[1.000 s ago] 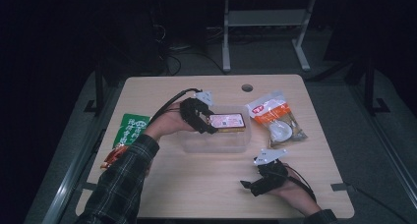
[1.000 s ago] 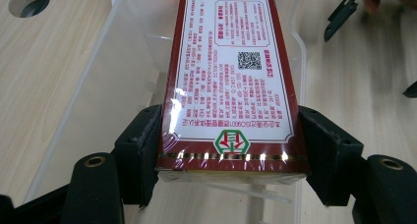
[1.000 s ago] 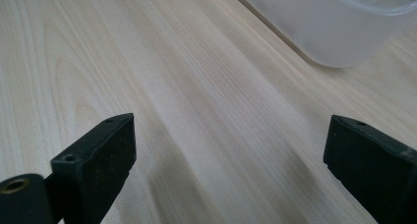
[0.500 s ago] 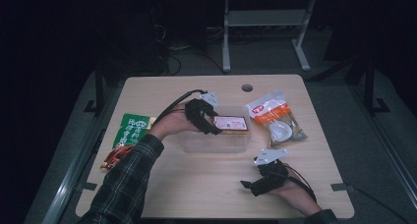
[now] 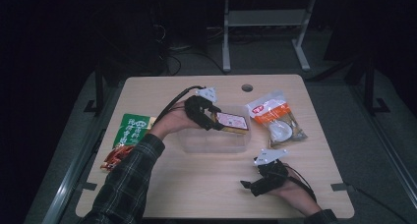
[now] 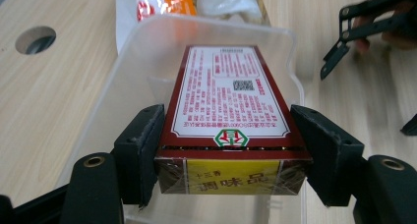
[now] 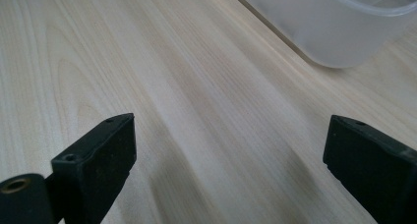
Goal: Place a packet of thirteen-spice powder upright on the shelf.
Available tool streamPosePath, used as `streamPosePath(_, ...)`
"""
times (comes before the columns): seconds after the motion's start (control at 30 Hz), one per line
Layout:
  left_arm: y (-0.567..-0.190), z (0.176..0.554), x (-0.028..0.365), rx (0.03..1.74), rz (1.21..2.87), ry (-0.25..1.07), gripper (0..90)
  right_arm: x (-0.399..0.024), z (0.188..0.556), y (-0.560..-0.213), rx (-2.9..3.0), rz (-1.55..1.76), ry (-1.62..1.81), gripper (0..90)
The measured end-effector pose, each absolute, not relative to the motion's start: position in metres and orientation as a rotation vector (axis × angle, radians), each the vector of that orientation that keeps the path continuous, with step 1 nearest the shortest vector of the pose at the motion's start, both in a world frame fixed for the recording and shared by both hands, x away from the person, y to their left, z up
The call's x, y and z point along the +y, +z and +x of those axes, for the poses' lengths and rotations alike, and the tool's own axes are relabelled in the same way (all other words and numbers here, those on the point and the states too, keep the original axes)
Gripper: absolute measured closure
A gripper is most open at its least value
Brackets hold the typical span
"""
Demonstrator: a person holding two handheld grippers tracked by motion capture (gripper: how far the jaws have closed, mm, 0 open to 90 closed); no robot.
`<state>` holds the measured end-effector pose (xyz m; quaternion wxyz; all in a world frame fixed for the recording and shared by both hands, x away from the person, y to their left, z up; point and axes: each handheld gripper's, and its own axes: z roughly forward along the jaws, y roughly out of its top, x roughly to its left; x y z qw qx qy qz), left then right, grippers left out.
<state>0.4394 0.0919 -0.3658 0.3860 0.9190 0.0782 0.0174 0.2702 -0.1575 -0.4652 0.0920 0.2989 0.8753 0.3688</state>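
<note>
My left gripper [image 5: 216,122] is shut on a flat red box [image 5: 233,121] with a white printed label and a yellow end. It holds the box level over the clear plastic container [image 5: 211,143] at mid-table. In the left gripper view both pads [image 6: 145,145] press the sides of the box [image 6: 228,96], with the container's rim [image 6: 123,71] below and beyond it. My right gripper [image 5: 248,185] lies near the table's front right, open. In the right gripper view my right gripper [image 7: 231,155] has only bare wood between its fingers, and a corner of the container [image 7: 334,27] is ahead.
A white and orange bag of food [image 5: 276,120] lies right of the container. A green packet [image 5: 132,130] and a red-orange packet [image 5: 115,157] lie at the table's left edge. A cable hole [image 5: 247,88] sits near the far edge.
</note>
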Motion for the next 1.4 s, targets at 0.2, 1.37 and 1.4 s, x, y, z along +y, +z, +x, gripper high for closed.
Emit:
streamPosePath(0.2, -0.362, 0.441, 0.091, 0.198, 2.296, 0.040, 31.5, -0.158, 0.270, -0.465, 2.600, 0.887, 1.095, 5.3)
streamPosePath(1.37, -0.348, 0.455, 0.042, 0.142, 2.215, -0.002, 31.6, -0.157, 0.269, -0.464, 2.599, 0.877, 1.124, 5.4)
streamPosePath(1.4, -0.349, 0.455, 0.040, 0.142, 2.219, -0.005, 31.6, -0.157, 0.269, -0.464, 2.599, 0.875, 1.125, 5.4)
